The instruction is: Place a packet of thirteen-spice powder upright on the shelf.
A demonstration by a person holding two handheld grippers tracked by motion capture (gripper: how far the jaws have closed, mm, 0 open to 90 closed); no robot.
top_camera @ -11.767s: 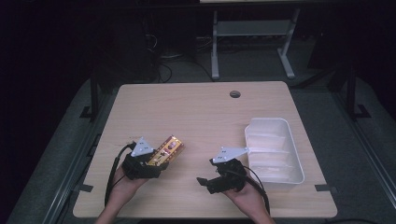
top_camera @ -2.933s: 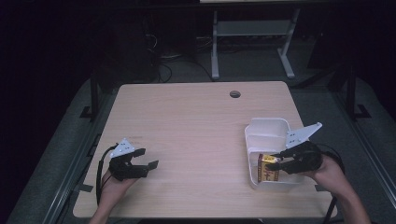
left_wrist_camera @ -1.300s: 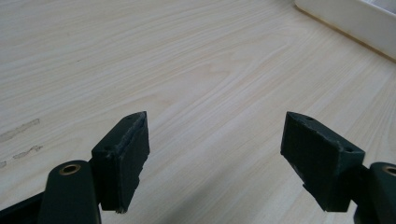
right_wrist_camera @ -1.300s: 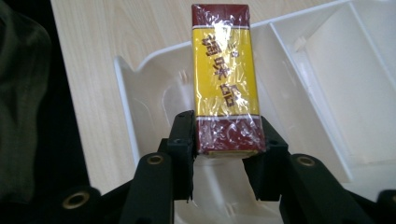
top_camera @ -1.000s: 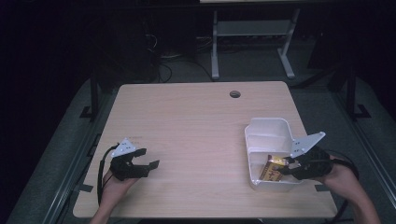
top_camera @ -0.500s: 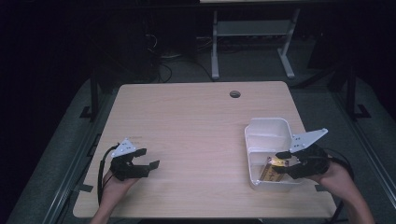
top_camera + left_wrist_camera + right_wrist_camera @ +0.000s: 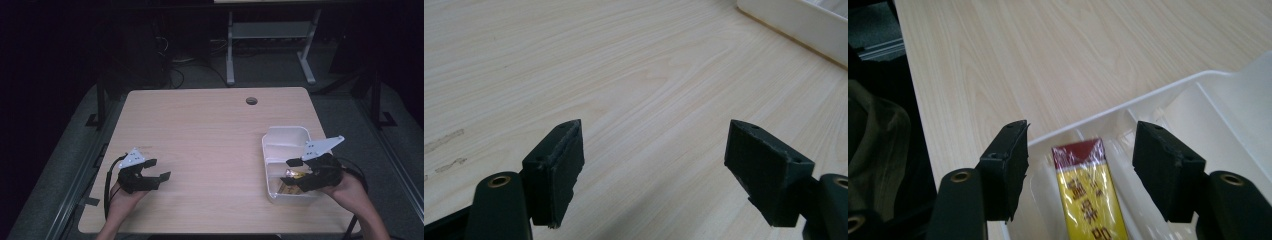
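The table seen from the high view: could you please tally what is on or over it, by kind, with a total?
White tray: 1
Yellow and red packet, lying in the tray: 1
Hand-held grippers, left hand-held gripper and right hand-held gripper, both with jaws apart: 2
Total: 4

The left tongs [image 7: 651, 170] stand wide apart, their two black jaws rising from the bottom edge with nothing between them. Beneath lies the pale wood-grain worktop [image 7: 624, 65], with a few faint scuff marks at the far left. A white tray's wall [image 7: 796, 22] crosses the upper right corner.
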